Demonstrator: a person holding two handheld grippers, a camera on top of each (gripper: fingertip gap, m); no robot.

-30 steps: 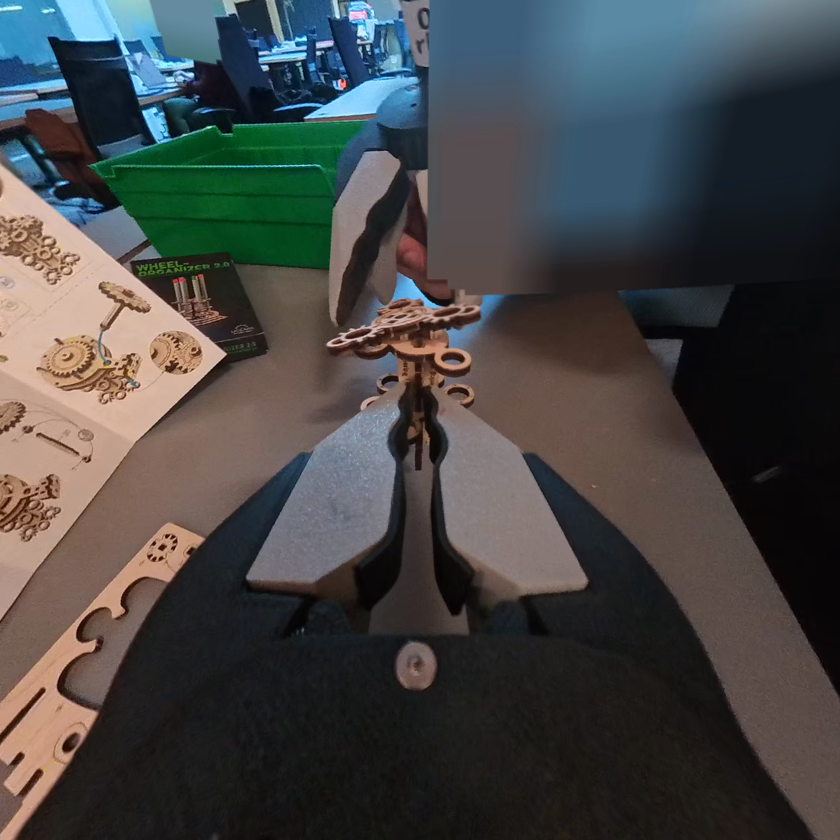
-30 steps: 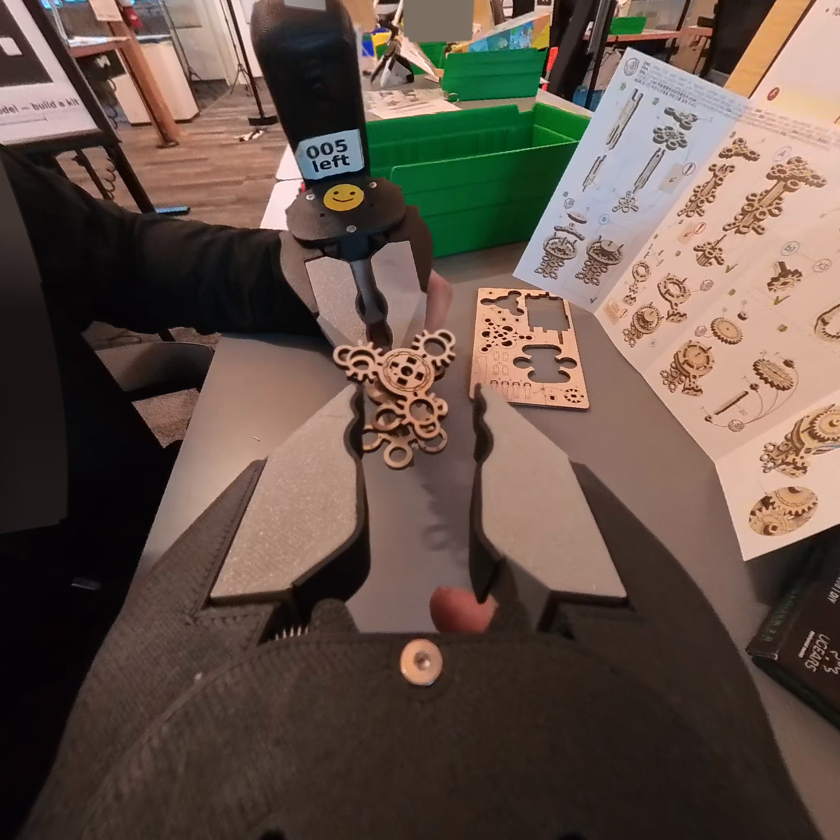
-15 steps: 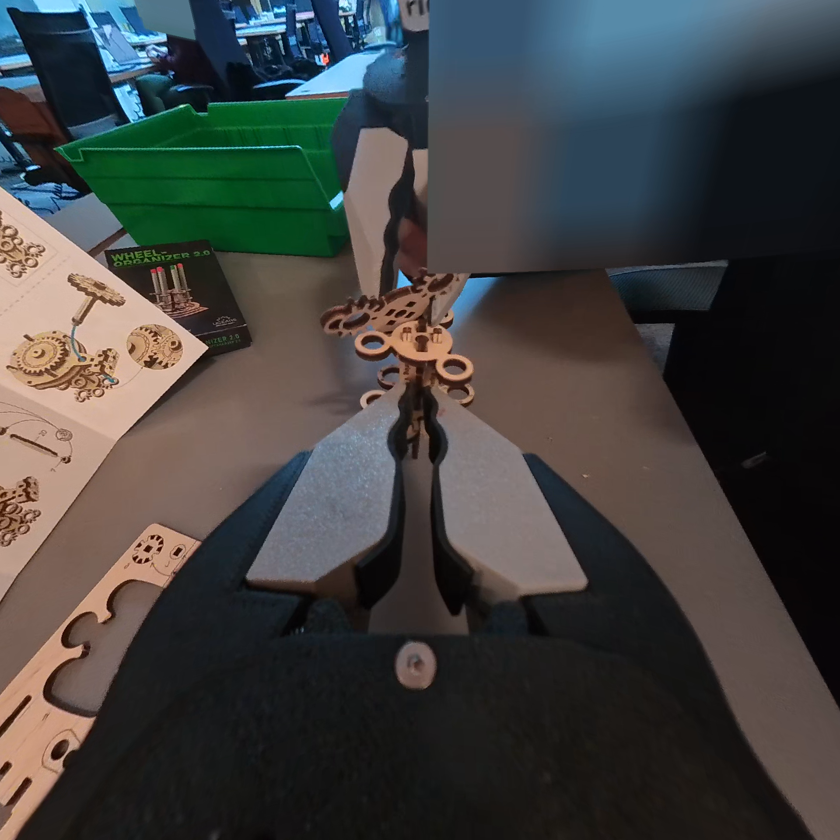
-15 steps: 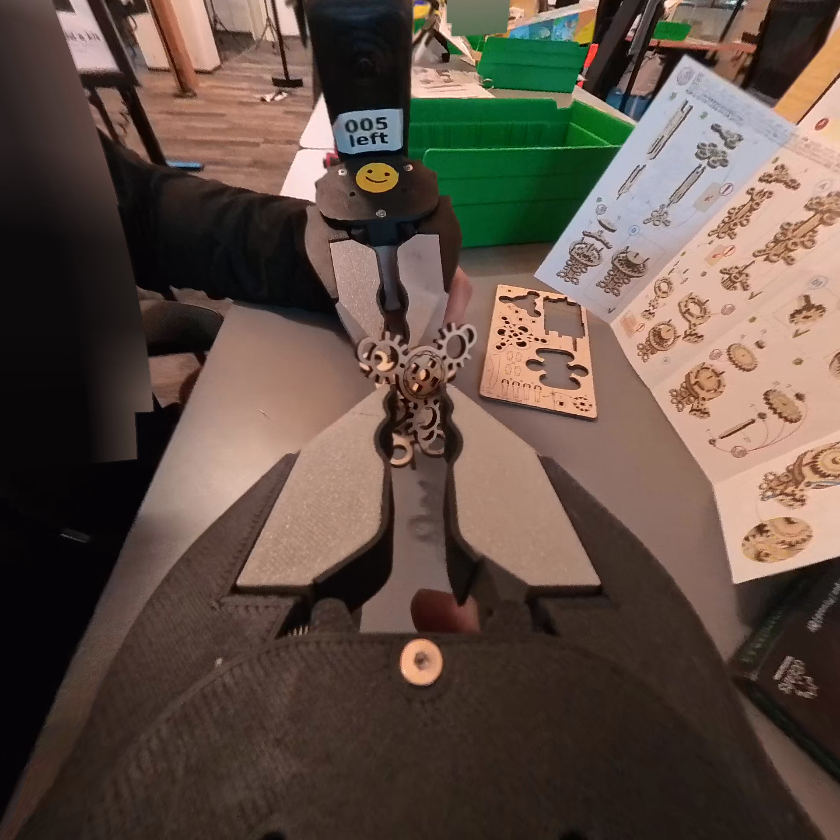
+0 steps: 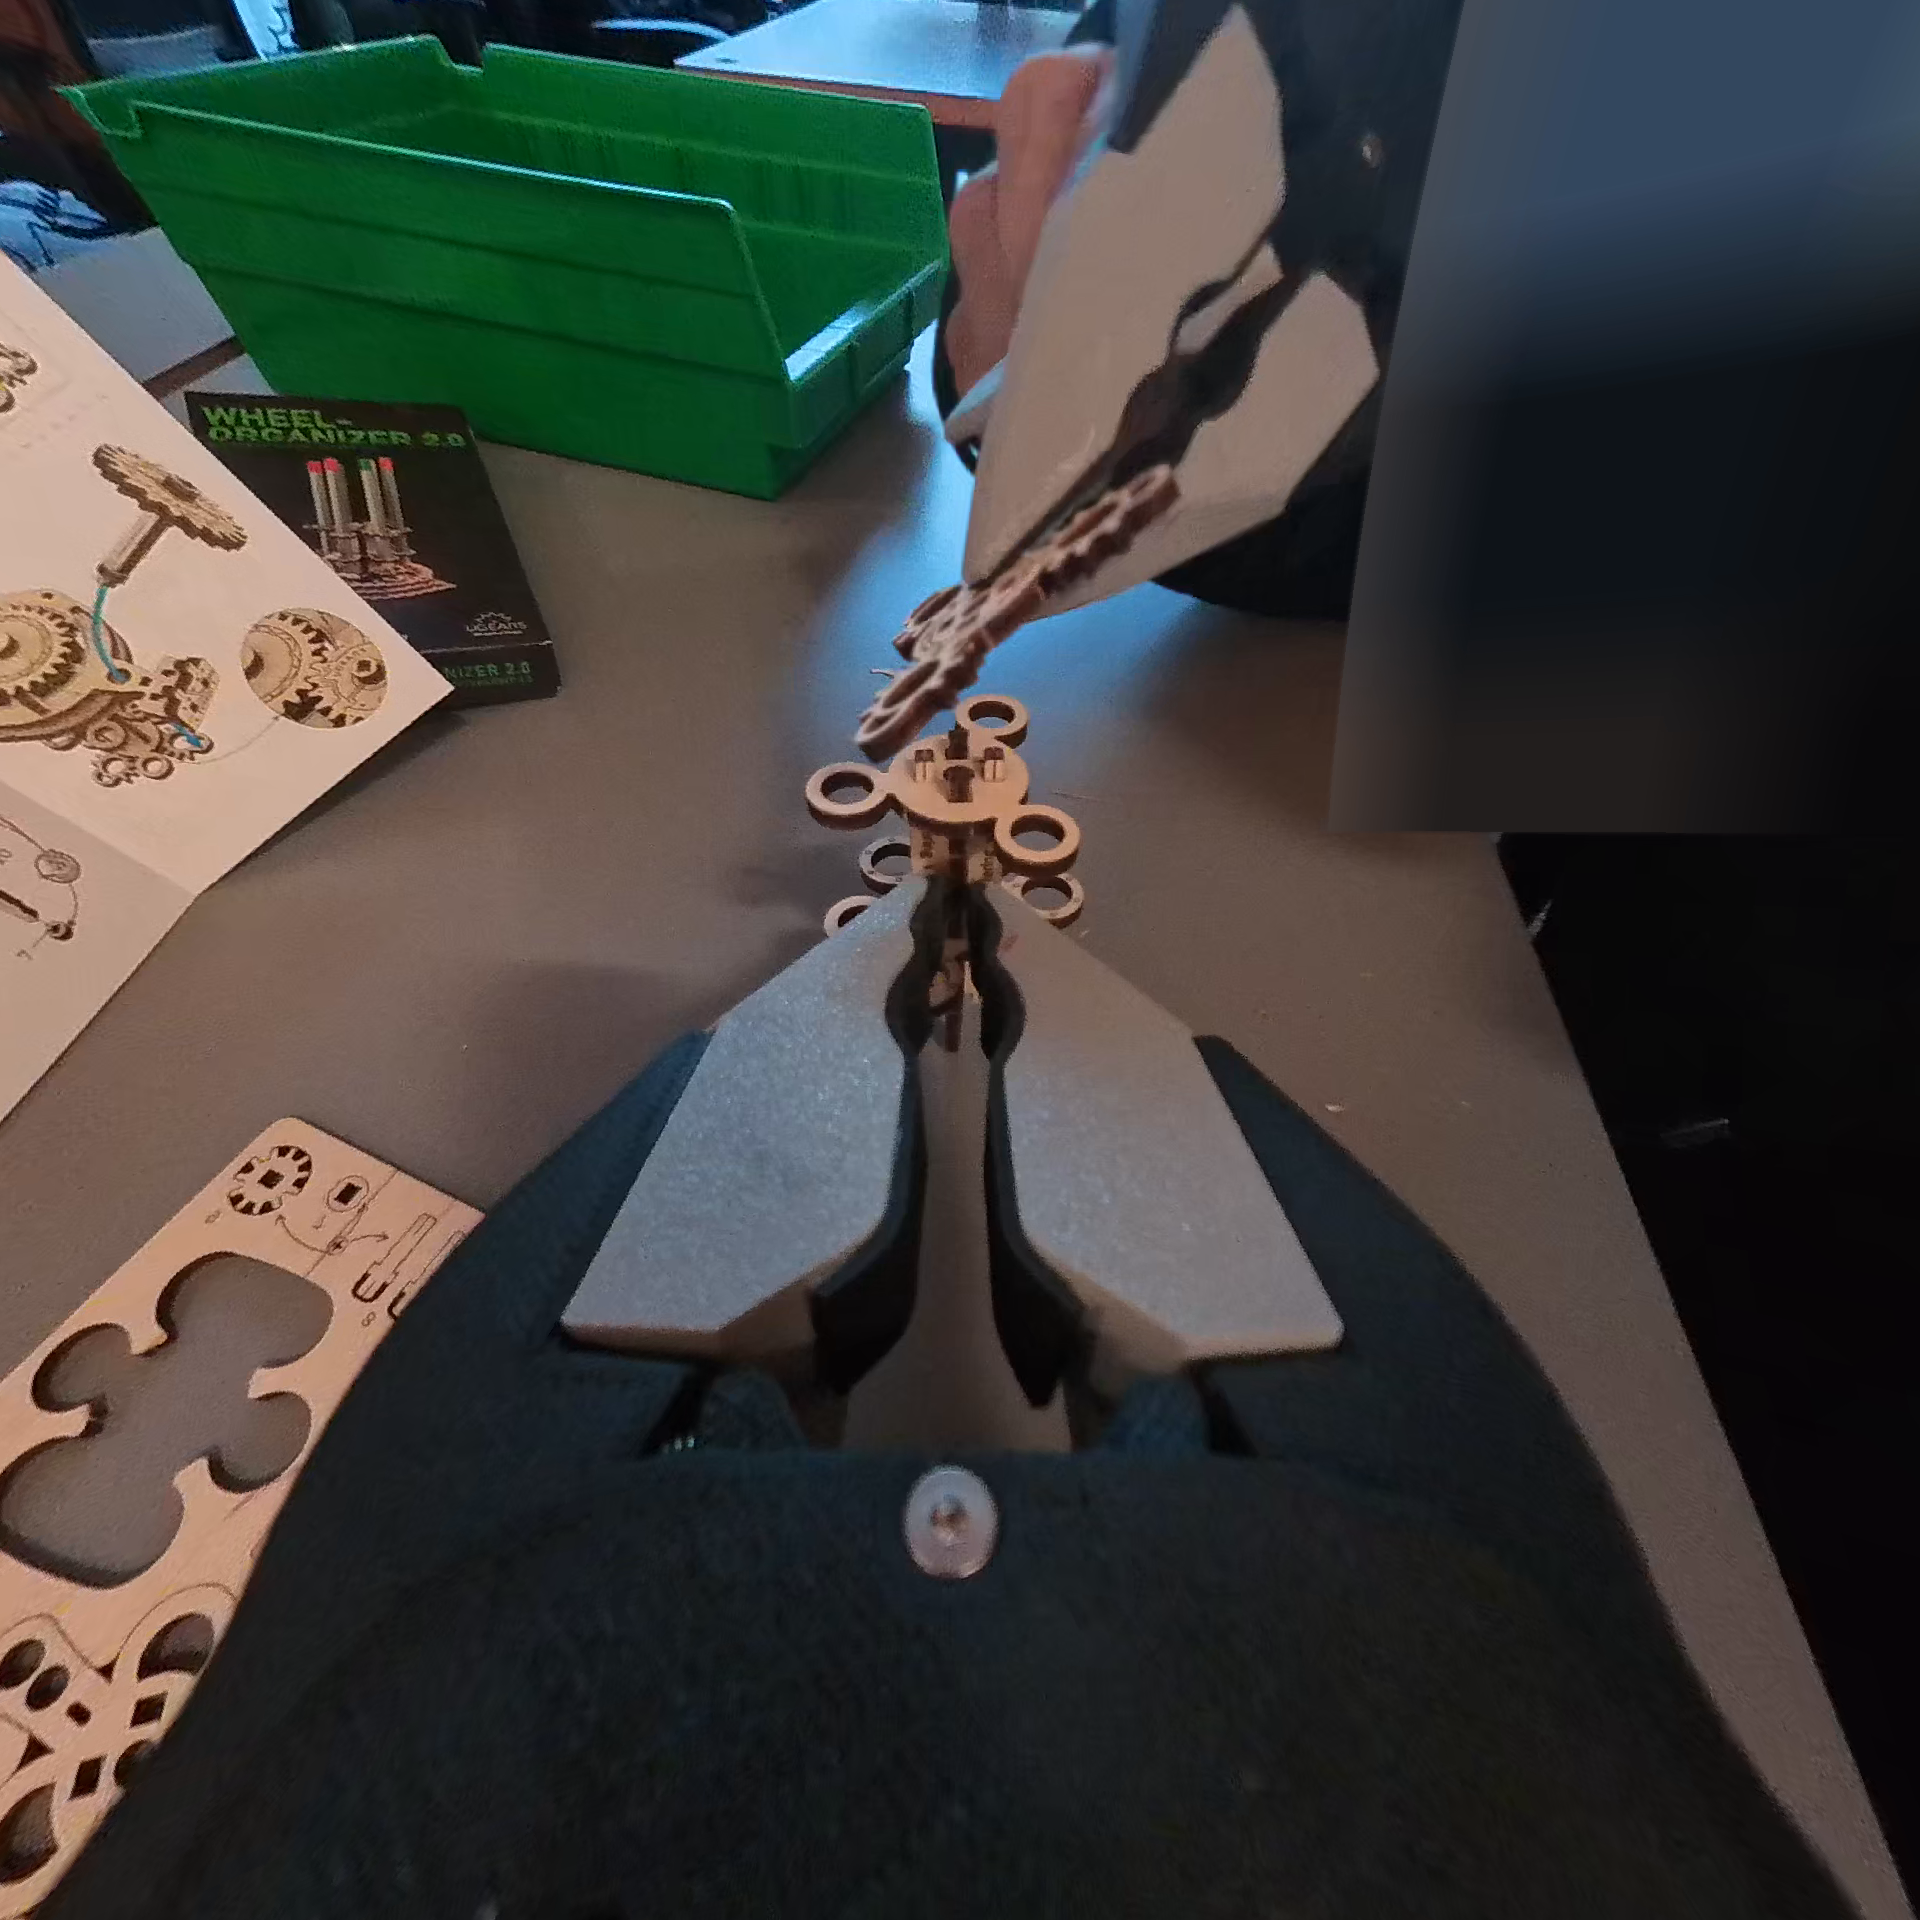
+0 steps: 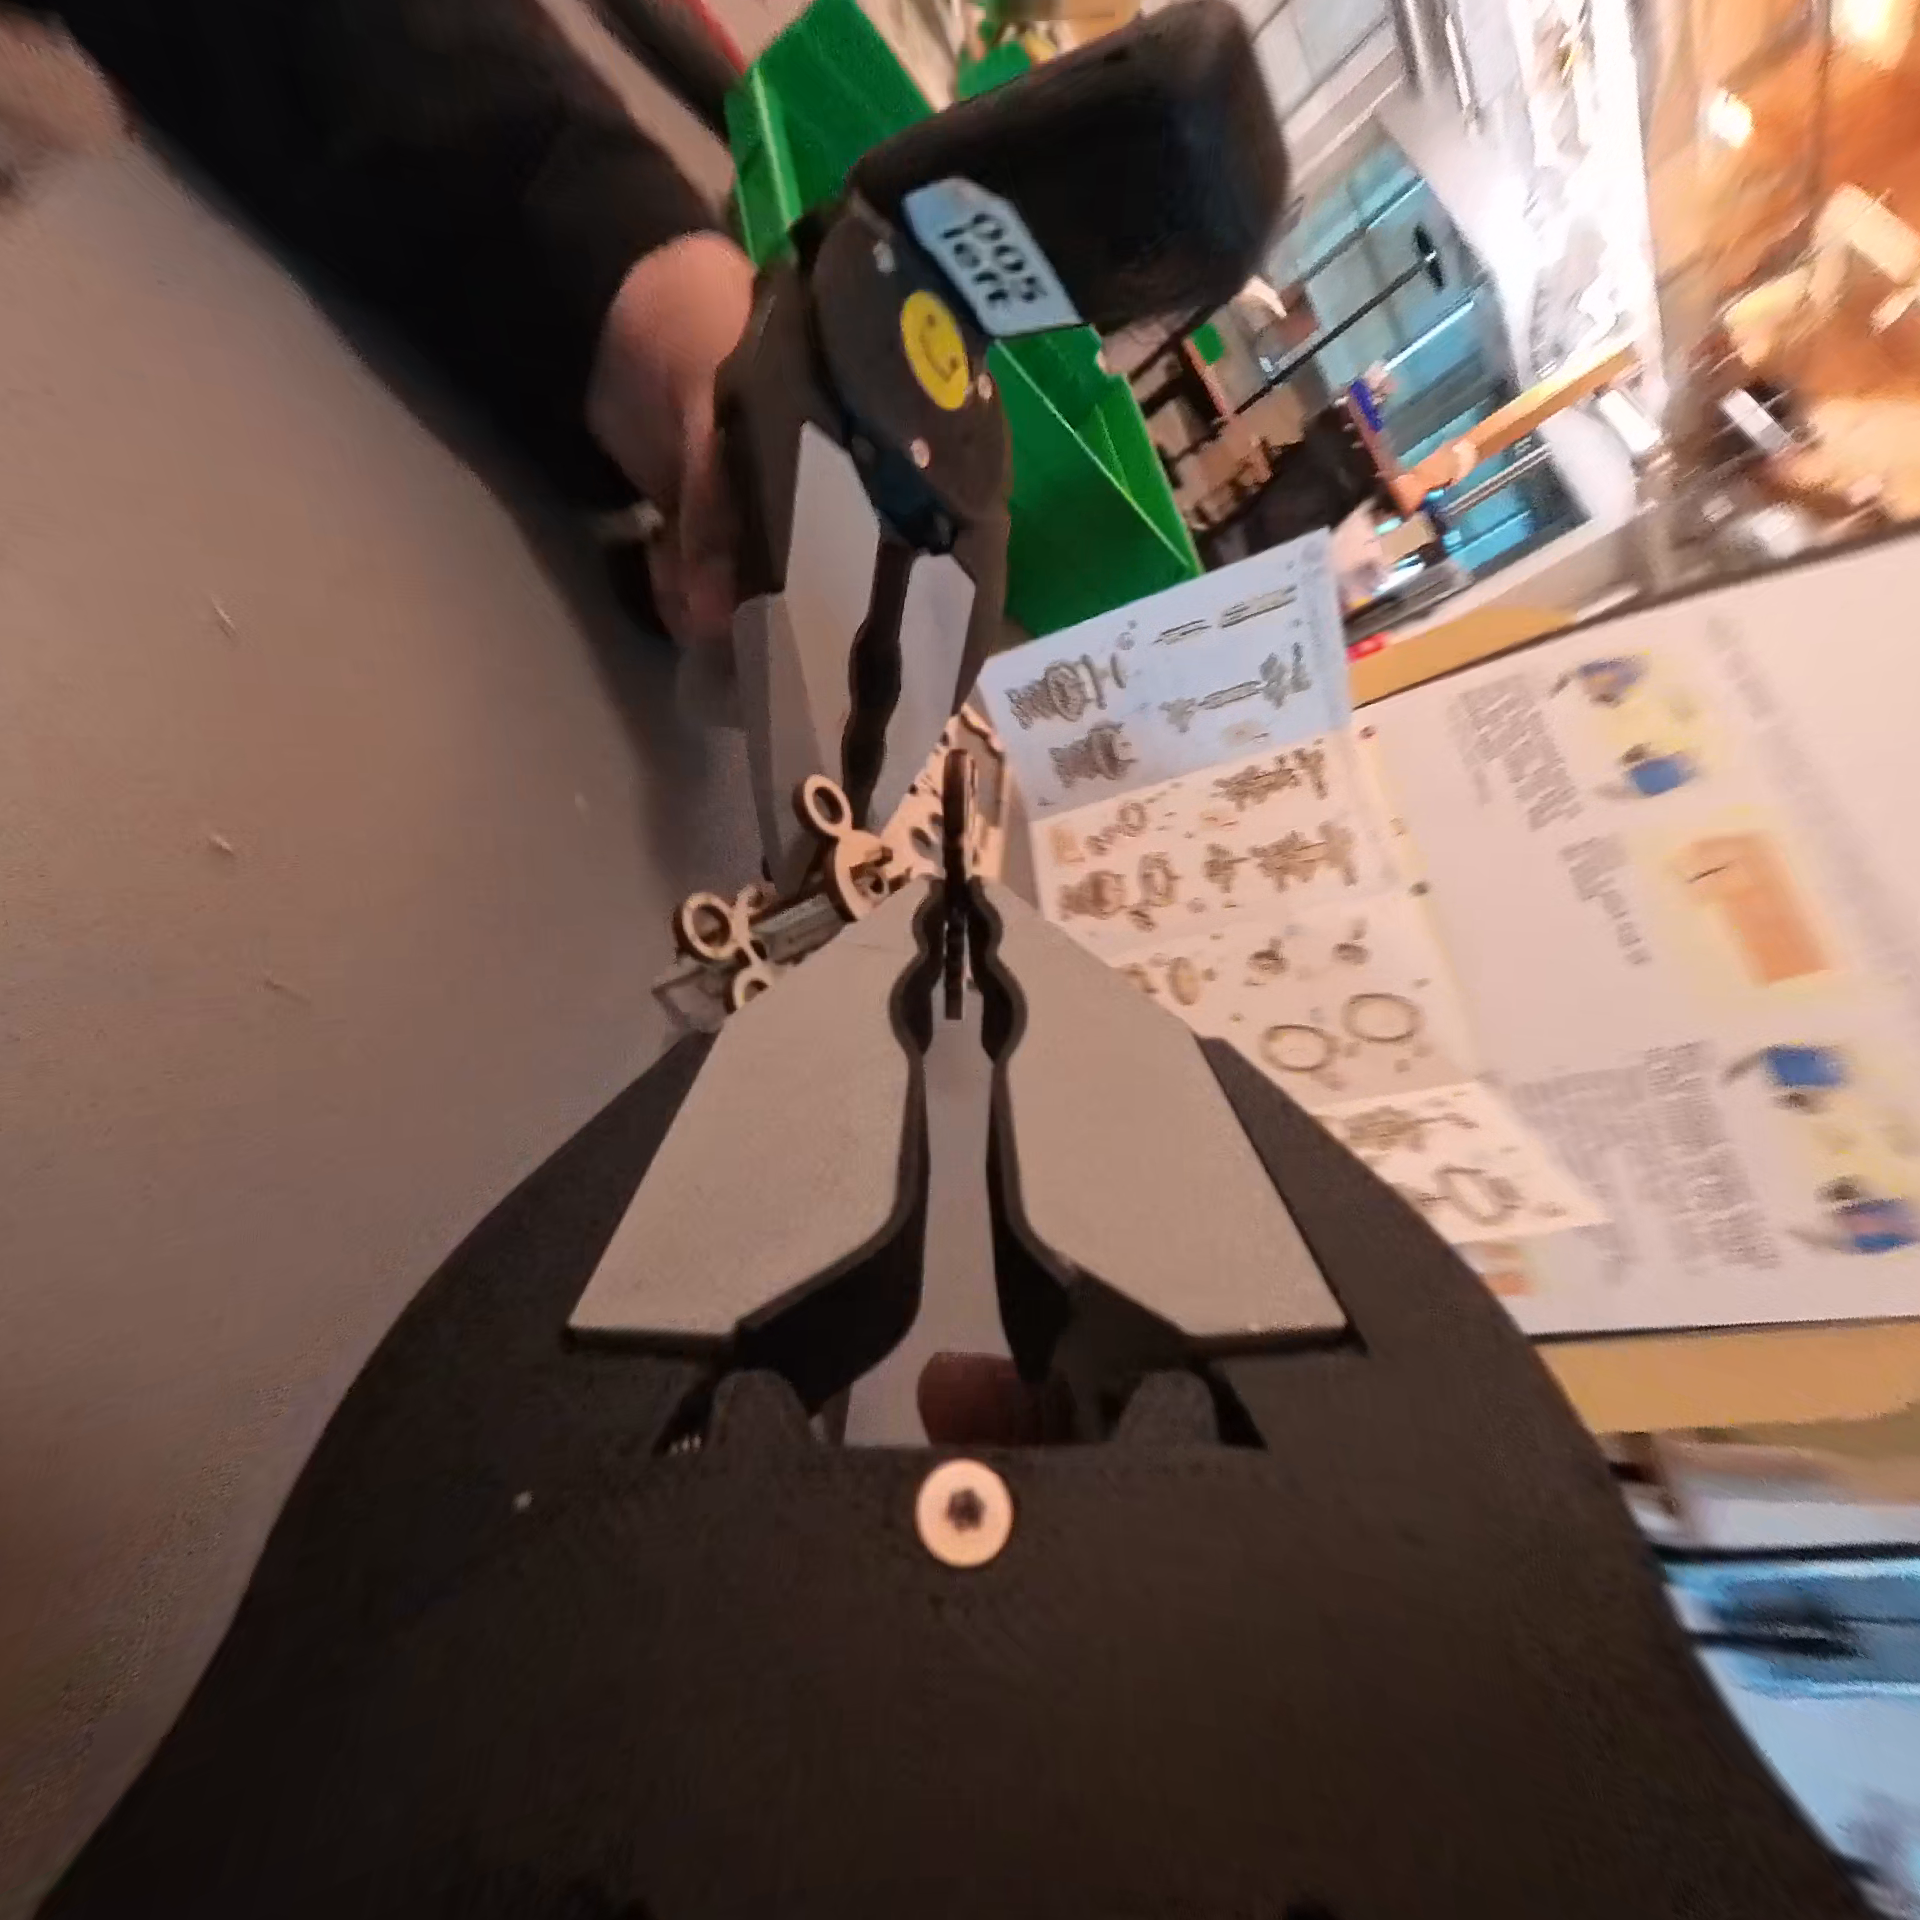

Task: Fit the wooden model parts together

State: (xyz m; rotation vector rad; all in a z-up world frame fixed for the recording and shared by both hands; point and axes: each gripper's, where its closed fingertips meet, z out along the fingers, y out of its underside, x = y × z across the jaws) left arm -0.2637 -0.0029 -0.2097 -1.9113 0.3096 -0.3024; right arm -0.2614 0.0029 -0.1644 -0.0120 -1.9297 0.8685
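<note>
My left gripper [image 5: 951,920] is shut on the stem of a small wooden post assembly [image 5: 940,805] with ringed discs, held upright over the grey table [image 5: 623,935]. My right gripper [image 5: 1081,566] comes in from the upper right, shut on a flat toothed wooden plate [image 5: 961,644]. The plate is tilted, its low end just above the assembly's top disc. In the right wrist view, which is rolled sideways, the plate [image 6: 951,821] shows edge-on between my right gripper's [image 6: 951,899] closed fingers. The assembly [image 6: 800,899] and left gripper [image 6: 831,821] lie just beyond.
A green bin [image 5: 499,260] stands at the back left. A black booklet [image 5: 384,540] and an unfolded instruction sheet [image 5: 156,623] lie to the left. A punched-out wooden sheet [image 5: 156,1403] lies near left. The table's edge [image 5: 1558,1039] runs along the right.
My right gripper was open around the toothed plate atop the assembly. It has shut on the plate, lifted it off and tilted it up to the right. The left gripper keeps its hold.
</note>
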